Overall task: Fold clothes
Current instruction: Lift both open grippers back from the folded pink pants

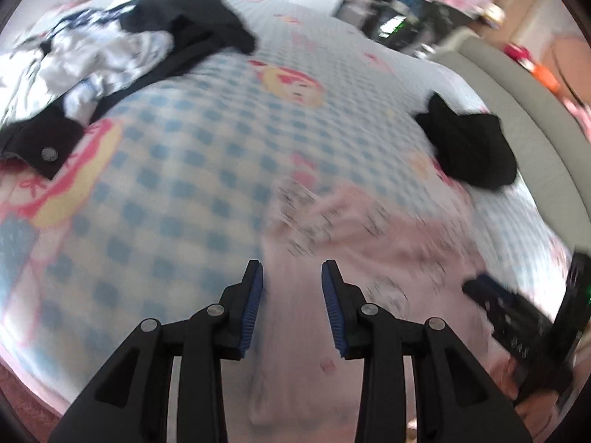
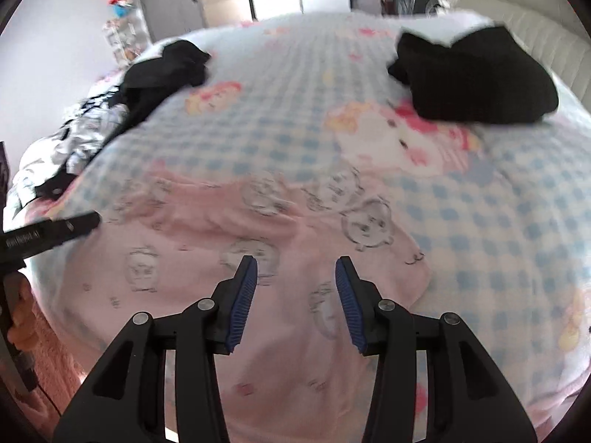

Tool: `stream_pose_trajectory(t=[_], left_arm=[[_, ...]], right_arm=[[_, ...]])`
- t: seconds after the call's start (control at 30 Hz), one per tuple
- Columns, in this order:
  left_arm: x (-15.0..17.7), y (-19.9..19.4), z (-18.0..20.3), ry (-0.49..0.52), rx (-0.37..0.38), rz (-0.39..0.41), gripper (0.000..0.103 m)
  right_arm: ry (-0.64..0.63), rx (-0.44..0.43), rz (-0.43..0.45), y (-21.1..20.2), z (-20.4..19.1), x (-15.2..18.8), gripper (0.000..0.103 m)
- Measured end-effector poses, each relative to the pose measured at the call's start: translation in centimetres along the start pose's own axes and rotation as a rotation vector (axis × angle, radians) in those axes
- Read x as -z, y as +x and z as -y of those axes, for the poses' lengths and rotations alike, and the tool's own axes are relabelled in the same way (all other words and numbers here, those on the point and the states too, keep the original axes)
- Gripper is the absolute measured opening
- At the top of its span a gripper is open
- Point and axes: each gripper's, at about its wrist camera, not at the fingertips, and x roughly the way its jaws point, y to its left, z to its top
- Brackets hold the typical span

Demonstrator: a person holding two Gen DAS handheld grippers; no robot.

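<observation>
A pale pink garment (image 2: 280, 258) printed with grey cartoon faces lies spread on the bed, blurred in the left wrist view (image 1: 354, 243). My left gripper (image 1: 292, 265) hovers over its left part, jaws apart, nothing between the blue pads. The right gripper (image 2: 296, 260) hangs over the garment's middle, also open and empty. Each gripper shows in the other's view: the right one (image 1: 517, 317) at the right edge, the left one (image 2: 48, 232) at the left edge. A folded black garment (image 2: 476, 74) sits at the far right of the bed (image 1: 469, 147).
The bed has a blue-and-white checked sheet (image 2: 295, 110) with cartoon prints. A heap of black and white clothes (image 1: 110, 55) lies at the far left (image 2: 110, 110). A padded headboard (image 1: 532, 118) borders the right side. A doorway and shelves stand beyond.
</observation>
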Motion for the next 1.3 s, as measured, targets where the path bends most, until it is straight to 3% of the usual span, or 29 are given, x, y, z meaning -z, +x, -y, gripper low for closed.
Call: stream_pose_trajectory(t=[0.07,0.13,0.3,0.37,0.47,0.5,0.63,0.8,0.9,0.93,1.03,1.1,1.17,1.3], left_arm=[[1.0,0.1,0.9,0.071,-0.035,-0.019,0.039],[1.4,0.3,0.6,0.078,-0.086,-0.047,0.038],[1.3,-1.5,-0.9,0.057,-0.189,-0.027,0.039],[1.5,-2.3,-1.2,0.034,-0.143,-0.021,0.039],[2.7,-3.2,-1.0,0.009,-0.033,-0.013,0.039],[3.2,-3.0,-0.6,0.021,-0.040,-0.019,0.039],[4.3,-1.5,-0.7,0.013,-0.155,-0.084,0.041],[4.2,-3.4,-1.6,-0.042,-0.121,-0.040,0.040],[4.5,-3.8,-2.2,-0.100,-0.003,-0.034,0.040],[4.7,-3.7,-2.1,-0.095,0.003,-0.037,0.040],[5.4,-2.9,-1.5,-0.040,-0.096,-0.060,0.041],[5.5,-2.5,-2.1,-0.059,-0.130,-0.074,0.042],[5.2,-2.8,-2.6,-0.081,-0.125,-0.067,0.042],[5.0,-3.9,-3.0,-0.100,-0.105,-0.024,0.040]], right_arm=[[-0.012,-0.025,-0.018,0.2,-1.1,0.5,0.045],[-0.049,-0.016,-0.105,1.6,-2.2,1.4,0.042],[-0.064,0.097,-0.085,0.5,-1.4,2.6,0.037],[-0.009,0.125,-0.071,-0.6,-0.2,2.6,0.039],[0.063,0.058,-0.050,-2.1,1.1,3.1,0.042],[0.067,0.039,-0.053,-2.4,1.2,3.5,0.044],[0.042,0.135,-0.096,-1.7,1.1,5.1,0.046],[0.176,0.103,-0.087,-3.0,4.0,6.2,0.051],[0.181,0.106,-0.060,-4.1,4.1,6.4,0.051],[0.187,0.079,-0.056,-4.4,4.0,6.5,0.051],[0.175,0.064,-0.074,-4.3,3.4,7.2,0.050],[0.165,0.141,-0.081,-3.9,3.4,7.5,0.051],[0.210,0.168,-0.080,-4.0,4.2,7.8,0.050],[0.286,0.135,-0.047,-5.1,5.9,7.9,0.050]])
